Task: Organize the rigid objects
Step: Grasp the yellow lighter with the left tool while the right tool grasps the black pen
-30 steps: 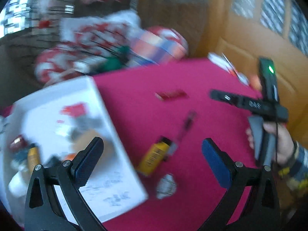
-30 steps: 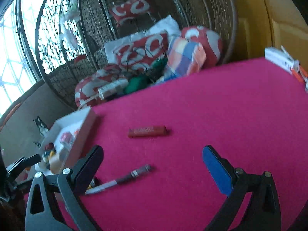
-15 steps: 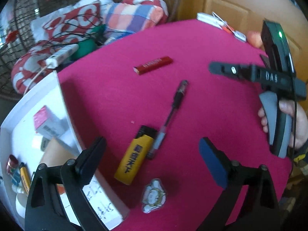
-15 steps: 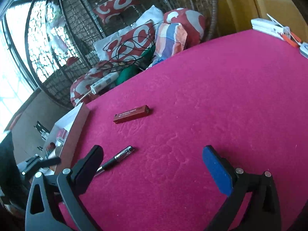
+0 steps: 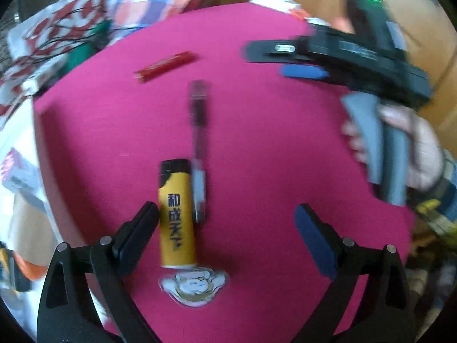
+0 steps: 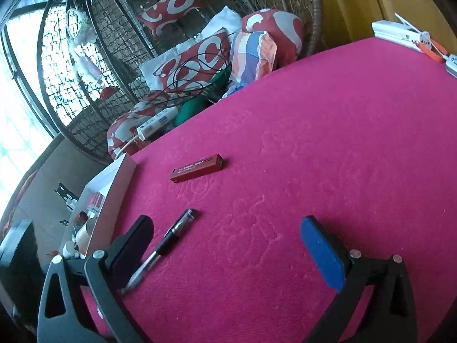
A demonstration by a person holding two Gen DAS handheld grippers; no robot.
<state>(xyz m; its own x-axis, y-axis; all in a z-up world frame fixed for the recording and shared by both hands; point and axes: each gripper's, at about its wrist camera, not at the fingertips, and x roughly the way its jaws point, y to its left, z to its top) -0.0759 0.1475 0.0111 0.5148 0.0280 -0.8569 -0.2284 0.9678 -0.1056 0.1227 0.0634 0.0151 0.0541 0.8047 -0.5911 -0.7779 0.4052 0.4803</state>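
Note:
A yellow lighter [image 5: 177,214] lies on the pink table, next to a black pen [image 5: 198,148]. A round sticker [image 5: 194,285] lies just below the lighter. A thin red box [image 5: 167,65] lies farther back. My left gripper [image 5: 228,234] is open and empty, its left finger beside the lighter. My right gripper [image 6: 228,245] is open and empty above the table, and also shows in the left wrist view [image 5: 300,63]. The pen [image 6: 162,248] lies by its left finger; the red box [image 6: 197,168] lies beyond.
A white storage box [image 6: 111,183] with several small items stands at the table's left edge; it also shows in the left wrist view [image 5: 20,177]. Cushions [image 6: 205,57], a power strip and cables lie behind the table. White and orange items [image 6: 408,35] sit at the far right corner.
My left gripper has moved down and in over the lighter, which now sits between its fingers. My right gripper has lowered toward the pen.

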